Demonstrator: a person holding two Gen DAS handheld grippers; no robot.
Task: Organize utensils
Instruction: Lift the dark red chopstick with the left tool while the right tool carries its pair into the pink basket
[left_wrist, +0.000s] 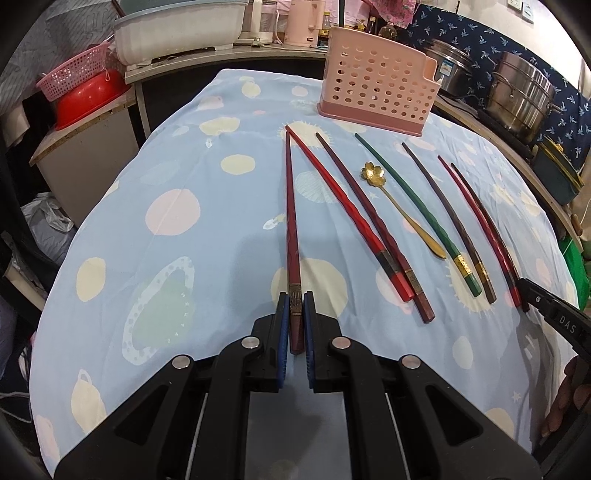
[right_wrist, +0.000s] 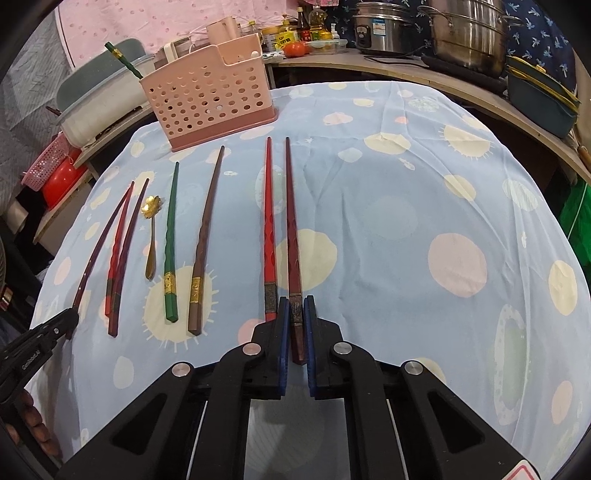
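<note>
The left gripper (left_wrist: 296, 314) pinches the thick end of a dark red wooden chopstick (left_wrist: 291, 221) lying on the table's light blue cloth with pale dots (left_wrist: 177, 236). The right gripper (right_wrist: 296, 317) pinches another dark red chopstick (right_wrist: 291, 221) the same way. Between the two grippers lie more chopsticks and a gold flower-shaped spoon (right_wrist: 150, 236). Ahead of the fingers stands a pink plastic holder with holes (right_wrist: 207, 99). Behind the table, shiny metal pots (right_wrist: 465, 33) sit on a counter.
</note>
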